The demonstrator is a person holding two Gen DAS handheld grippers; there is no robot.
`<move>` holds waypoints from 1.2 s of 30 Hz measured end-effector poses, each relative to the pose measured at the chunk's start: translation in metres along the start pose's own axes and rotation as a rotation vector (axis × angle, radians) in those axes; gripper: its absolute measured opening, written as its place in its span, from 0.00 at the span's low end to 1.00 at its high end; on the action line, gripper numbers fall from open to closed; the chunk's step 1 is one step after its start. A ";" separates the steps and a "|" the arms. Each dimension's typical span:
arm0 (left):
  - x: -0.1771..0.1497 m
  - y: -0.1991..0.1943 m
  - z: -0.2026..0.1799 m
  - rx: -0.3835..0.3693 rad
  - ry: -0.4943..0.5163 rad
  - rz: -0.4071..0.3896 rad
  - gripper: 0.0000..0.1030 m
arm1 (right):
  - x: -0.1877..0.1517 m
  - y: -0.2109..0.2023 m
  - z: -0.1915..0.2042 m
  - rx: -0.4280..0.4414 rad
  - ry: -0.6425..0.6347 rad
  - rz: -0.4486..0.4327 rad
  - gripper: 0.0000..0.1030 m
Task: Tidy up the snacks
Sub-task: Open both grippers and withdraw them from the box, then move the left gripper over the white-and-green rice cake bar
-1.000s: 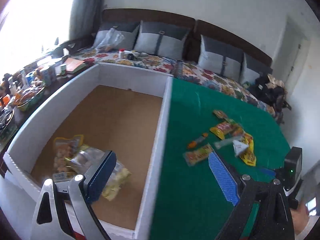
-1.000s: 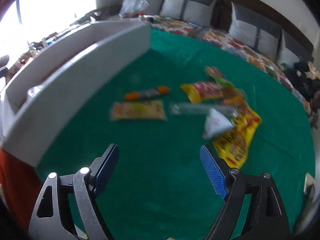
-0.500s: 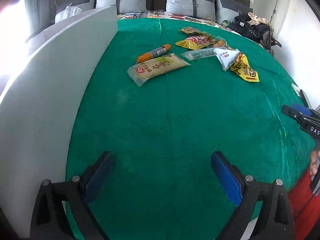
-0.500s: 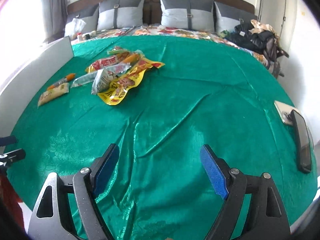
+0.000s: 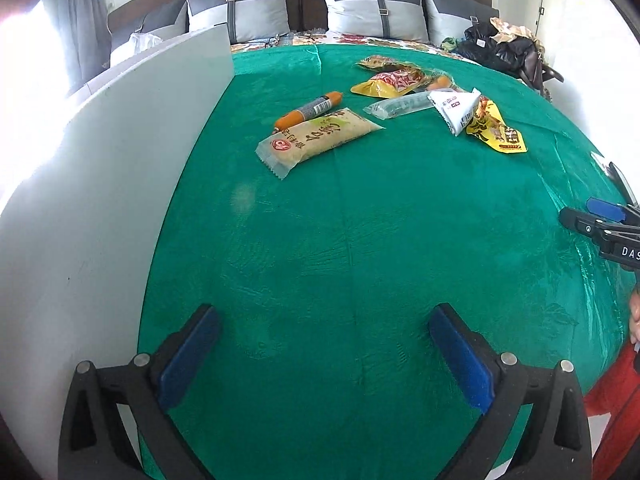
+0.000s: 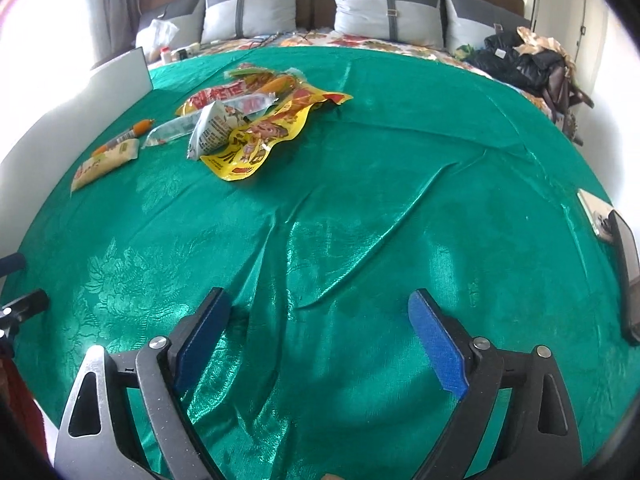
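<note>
Several snack packets lie on the green cloth (image 5: 360,240): a pale rice-cracker packet (image 5: 316,140), an orange sausage stick (image 5: 310,110), a clear packet (image 5: 400,105), a white triangular packet (image 5: 456,108) and yellow bags (image 5: 496,130). The same pile shows in the right wrist view, with the yellow bag (image 6: 260,136) and white packet (image 6: 210,130). A white box wall (image 5: 120,184) stands on the left. My left gripper (image 5: 324,356) is open and empty near the front edge. My right gripper (image 6: 320,344) is open and empty, far from the snacks.
Grey pillows (image 5: 376,12) line the headboard behind the cloth. Dark bags and clothes (image 5: 504,48) sit at the back right. A dark phone-like device (image 6: 626,268) lies at the right edge. The cloth has folds (image 6: 400,200) in the middle.
My left gripper has swung from above the box to low over the green cloth and edged closer to the snacks. My right gripper has pulled back to the near right. Both stayed open.
</note>
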State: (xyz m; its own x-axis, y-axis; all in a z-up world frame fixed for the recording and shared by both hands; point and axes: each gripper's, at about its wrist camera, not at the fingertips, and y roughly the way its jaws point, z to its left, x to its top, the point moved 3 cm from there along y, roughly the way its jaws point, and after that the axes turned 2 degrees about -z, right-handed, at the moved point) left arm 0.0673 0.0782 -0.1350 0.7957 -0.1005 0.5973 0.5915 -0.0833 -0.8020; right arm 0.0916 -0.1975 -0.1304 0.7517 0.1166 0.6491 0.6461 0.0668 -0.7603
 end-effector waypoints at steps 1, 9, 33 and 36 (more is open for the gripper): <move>0.000 0.000 0.000 0.000 0.001 -0.001 1.00 | 0.000 0.000 0.000 0.000 0.000 0.001 0.91; 0.000 0.000 -0.001 0.004 -0.003 -0.006 1.00 | 0.001 0.000 -0.001 0.005 -0.004 0.007 0.92; 0.037 0.007 -0.007 -0.036 0.050 0.079 0.99 | -0.001 -0.001 0.000 0.010 -0.008 0.006 0.94; 0.071 0.013 -0.013 -0.022 0.120 0.057 0.99 | 0.000 0.000 0.000 0.010 -0.008 0.007 0.95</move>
State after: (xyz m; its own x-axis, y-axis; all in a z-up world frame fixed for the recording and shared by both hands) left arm 0.1294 0.0568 -0.1028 0.8056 -0.2236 0.5487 0.5420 -0.0959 -0.8349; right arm 0.0909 -0.1974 -0.1304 0.7548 0.1249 0.6439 0.6398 0.0762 -0.7648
